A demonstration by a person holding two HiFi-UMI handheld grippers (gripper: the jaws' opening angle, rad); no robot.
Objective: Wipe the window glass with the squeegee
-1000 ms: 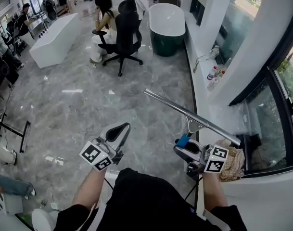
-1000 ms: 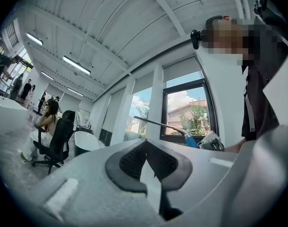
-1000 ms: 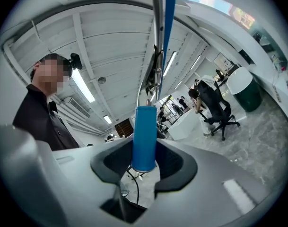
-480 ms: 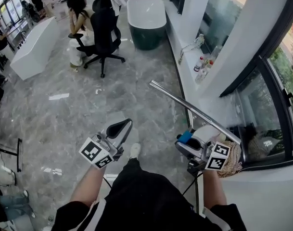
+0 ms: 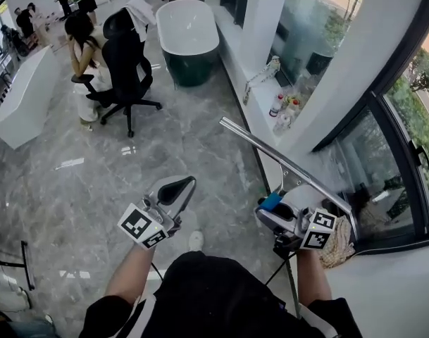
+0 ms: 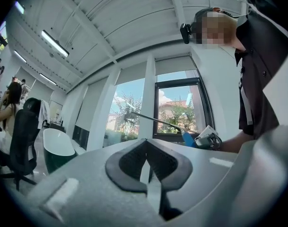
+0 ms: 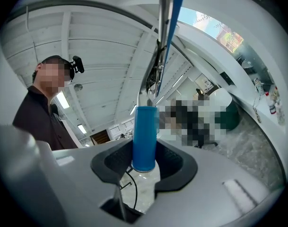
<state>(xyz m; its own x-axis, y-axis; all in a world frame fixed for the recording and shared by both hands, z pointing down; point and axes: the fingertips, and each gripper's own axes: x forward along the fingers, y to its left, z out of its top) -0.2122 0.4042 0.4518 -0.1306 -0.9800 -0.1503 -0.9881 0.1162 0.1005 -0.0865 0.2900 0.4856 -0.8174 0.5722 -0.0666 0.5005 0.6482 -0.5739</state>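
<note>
The squeegee (image 5: 288, 167) has a long metal blade and a blue handle (image 5: 271, 202). My right gripper (image 5: 269, 213) is shut on that handle and holds the blade slanted up to the left, in front of the window glass (image 5: 372, 164). In the right gripper view the blue handle (image 7: 144, 137) stands between the pads of the right gripper (image 7: 144, 161). My left gripper (image 5: 184, 186) hangs over the floor to the left, shut and empty. Its view shows the left gripper (image 6: 146, 161) with the jaws together, and the squeegee (image 6: 155, 120) against the window glass (image 6: 174, 109) beyond.
A beige cloth (image 5: 339, 248) lies on the sill by my right hand. Bottles (image 5: 281, 113) and a faucet (image 5: 262, 71) stand further along the sill. A white pillar (image 5: 341, 69) borders the window. A bathtub (image 5: 187, 37) and a person on an office chair (image 5: 127, 70) lie behind.
The head view has swung toward the window, so the room slid left and more glass shows. Both grippers keep their places; the squeegee stays in the right one.
</note>
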